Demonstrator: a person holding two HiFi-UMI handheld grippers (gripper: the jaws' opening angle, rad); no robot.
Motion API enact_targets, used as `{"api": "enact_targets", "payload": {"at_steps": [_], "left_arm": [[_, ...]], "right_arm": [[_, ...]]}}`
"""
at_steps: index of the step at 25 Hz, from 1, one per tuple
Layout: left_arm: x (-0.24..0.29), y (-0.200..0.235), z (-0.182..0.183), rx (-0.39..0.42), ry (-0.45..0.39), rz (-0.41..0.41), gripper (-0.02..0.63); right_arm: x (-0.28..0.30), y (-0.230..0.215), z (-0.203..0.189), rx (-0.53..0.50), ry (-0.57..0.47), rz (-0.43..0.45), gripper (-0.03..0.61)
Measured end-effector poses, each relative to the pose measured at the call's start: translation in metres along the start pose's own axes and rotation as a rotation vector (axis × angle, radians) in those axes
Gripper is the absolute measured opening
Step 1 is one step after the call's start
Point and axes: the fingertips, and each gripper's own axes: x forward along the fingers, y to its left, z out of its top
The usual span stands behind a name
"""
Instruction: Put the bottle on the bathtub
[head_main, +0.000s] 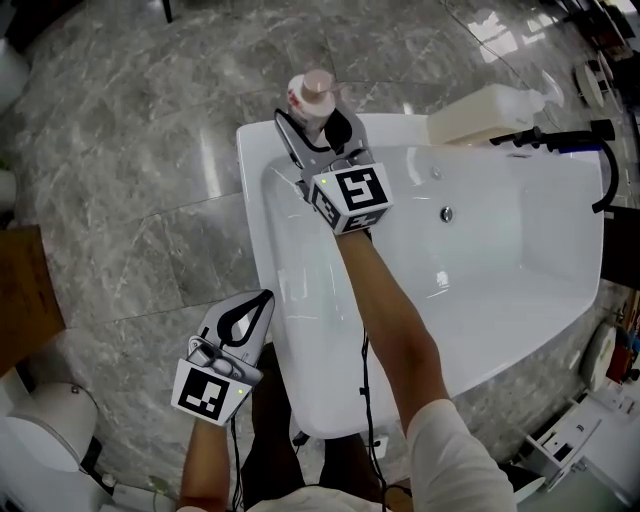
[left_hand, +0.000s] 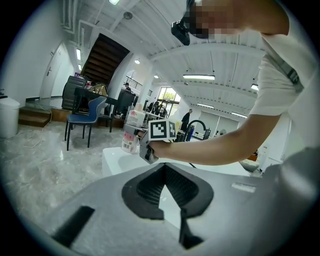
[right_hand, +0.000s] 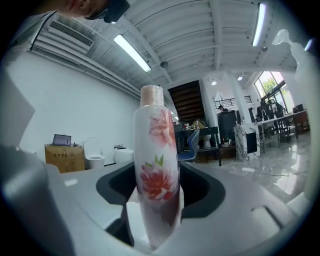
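Note:
A tall white bottle (head_main: 312, 98) with pink flowers and a pale cap stands upright on the far left corner of the white bathtub's rim (head_main: 255, 190). My right gripper (head_main: 312, 122) reaches level to it, one jaw on either side. In the right gripper view the bottle (right_hand: 156, 175) fills the middle between the jaws, with dark gaps at both sides, so the right gripper (right_hand: 157, 202) is open around it. My left gripper (head_main: 266, 297) hangs low beside the tub's near left side, shut and empty. The left gripper view also shows the bottle (left_hand: 131, 135) and the shut left gripper (left_hand: 164, 166).
A black faucet (head_main: 560, 140) arches over the tub's far right rim, next to a cream-coloured container (head_main: 490, 112). Grey marble floor surrounds the tub. A white toilet (head_main: 40, 440) and a wooden box (head_main: 20, 290) sit at the left. A cable trails down from my right arm.

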Motion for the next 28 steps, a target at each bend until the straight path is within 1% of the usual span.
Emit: {"api": "enact_targets", "payload": {"at_steps": [3,7,12,17,19,22,24,26,28], "left_arm": [[0.001,-0.004,0.006,0.001,-0.007,-0.002,0.002],[-0.005,-0.002,0.006,-0.011,-0.011,0.02,0.002],[-0.013,-0.001,0.0,-0.004,0.001,0.041,0.002],[-0.015,-0.008,0.009,-0.001,-0.01,0.05,0.002],[-0.016,-0.009,0.018,-0.001,-0.023,0.053,0.002],[-0.018,-0.013,0.039,0.003,-0.051,0.055,0.002],[-0.023,-0.018,0.058,0.006,-0.07,0.055,0.002],[-0.033,-0.024,0.078,-0.002,-0.089,0.064,0.002],[-0.042,-0.034,0.096,-0.011,-0.106,0.07,0.002]], "right_arm": [[-0.007,0.001,0.002,0.006,0.004,0.001,0.268],[-0.02,-0.003,0.002,0.031,0.013,-0.001,0.302],[-0.037,-0.006,0.001,0.036,0.013,-0.012,0.299],[-0.063,0.003,0.013,0.01,0.025,0.0,0.298],[-0.081,0.007,0.021,-0.021,0.039,0.003,0.241],[-0.116,0.012,0.037,-0.034,0.057,0.001,0.209],[-0.142,0.018,0.052,-0.037,0.07,-0.005,0.166],[-0.165,0.029,0.067,-0.047,0.089,-0.015,0.09],[-0.187,0.039,0.085,-0.042,0.1,-0.03,0.041]]}}
